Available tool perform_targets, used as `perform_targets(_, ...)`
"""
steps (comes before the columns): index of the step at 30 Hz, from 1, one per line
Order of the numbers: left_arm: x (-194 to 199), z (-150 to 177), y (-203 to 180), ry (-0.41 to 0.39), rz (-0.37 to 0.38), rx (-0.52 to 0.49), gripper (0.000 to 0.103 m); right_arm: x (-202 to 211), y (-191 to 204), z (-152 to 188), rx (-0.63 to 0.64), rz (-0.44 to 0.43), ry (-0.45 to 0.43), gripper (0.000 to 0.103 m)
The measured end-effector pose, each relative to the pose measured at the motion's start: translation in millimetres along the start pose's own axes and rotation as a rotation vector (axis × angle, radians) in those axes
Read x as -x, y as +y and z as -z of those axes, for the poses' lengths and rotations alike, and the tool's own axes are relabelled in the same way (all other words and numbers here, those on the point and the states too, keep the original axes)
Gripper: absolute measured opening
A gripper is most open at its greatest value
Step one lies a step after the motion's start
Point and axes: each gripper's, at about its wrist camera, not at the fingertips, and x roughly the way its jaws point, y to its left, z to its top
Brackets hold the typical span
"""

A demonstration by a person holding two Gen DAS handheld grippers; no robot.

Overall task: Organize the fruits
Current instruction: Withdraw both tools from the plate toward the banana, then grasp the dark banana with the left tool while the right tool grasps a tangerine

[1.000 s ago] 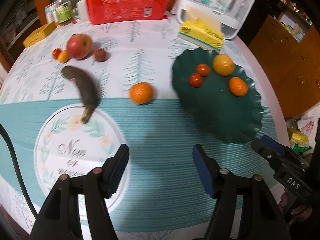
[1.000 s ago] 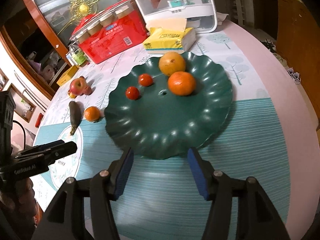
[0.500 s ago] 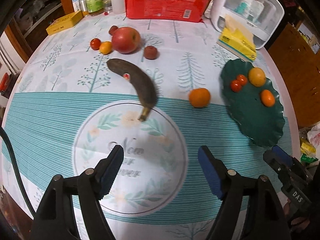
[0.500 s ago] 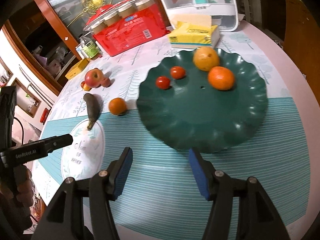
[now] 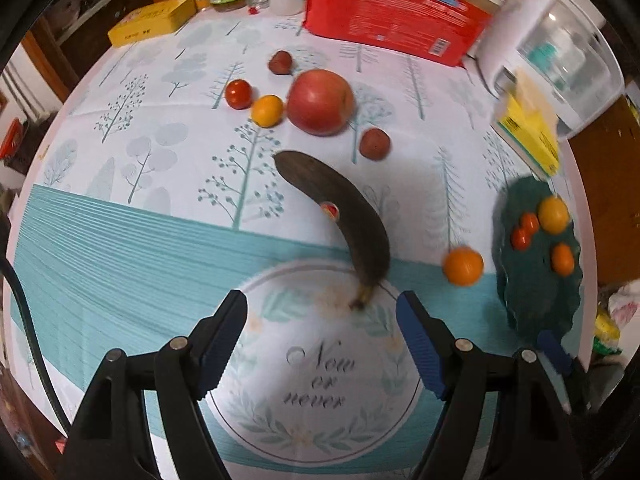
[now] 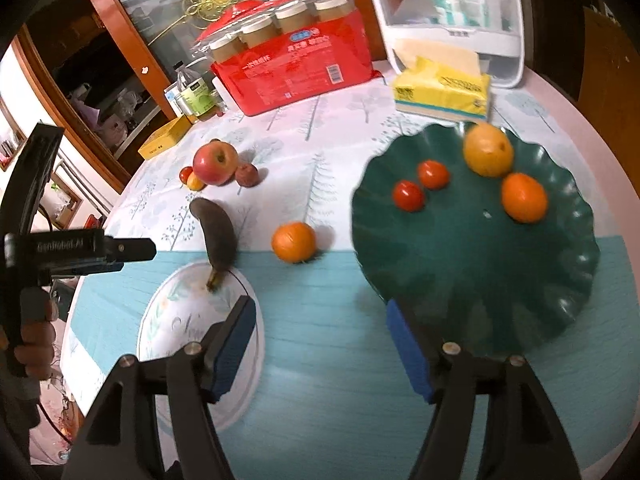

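**A:** Fruits, then. What sits nearest the left gripper (image 5: 320,340)?

**B:** The blackened banana (image 5: 344,220). Its stem end lies just beyond the fingertips, on the round printed motif of the tablecloth (image 5: 120,248). The jaws stand wide with nothing between them. They have just been opening, which I read as readying for a pick.

**A:** And the right gripper (image 6: 320,340)?

**B:** Also spread, also empty, its jaws just now opening further. It hovers by the near rim of the green plate (image 6: 520,300), with the loose orange (image 6: 294,242) ahead, lying alone on the cloth between banana and plate.

**A:** So the plate is the collecting spot?

**B:** That's my judgement. It already holds two small tomatoes (image 6: 420,184), a yellow citrus (image 6: 488,150) and a tangerine (image 6: 524,198), and much of it is still bare.

**A:** What's left farther back?

**B:** A cluster beyond the banana: the red apple (image 5: 320,102), a small orange fruit (image 5: 267,111), a tomato (image 5: 238,94) and two dark reddish fruits (image 5: 374,143), well apart from the plate. Behind them stand the red package (image 5: 392,12) and the tissue pack (image 6: 440,92), pushed to the table's far edge, likely to leave working room.
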Motion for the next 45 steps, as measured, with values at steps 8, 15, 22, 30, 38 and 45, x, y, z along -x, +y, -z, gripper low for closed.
perform_targets(8,-26.1,-47.5,20.4,0.048,0.030,0.080,0.076,-28.9,32.4,-19.8,0.095,0.052,-0.043,0.069)
perform_targets(15,-54.9,-61.3,27.8,0.105,0.076,0.193,0.076,-49.8,49.0,-20.2,0.190,0.121,-0.064,0.069)
perform_targets(22,-75.5,-59.7,18.6,0.111,0.101,0.245,0.076,-61.9,54.8,-15.0,0.300,0.169,-0.103,0.069)
perform_targets(30,-85.6,-61.5,-8.4,0.088,-0.009,0.180,0.076,-74.2,60.0,-11.4,0.364,0.142,-0.105,0.069)
perform_targets(38,-103.1,-62.3,-24.2,0.111,-0.062,0.130,0.069,-85.6,71.1,-4.9,0.434,0.171,-0.104,0.068)
perform_targets(45,-113.0,-66.2,-41.6,0.101,-0.106,0.077,0.062,-93.8,66.9,-12.0,0.405,0.232,-0.101,0.063)
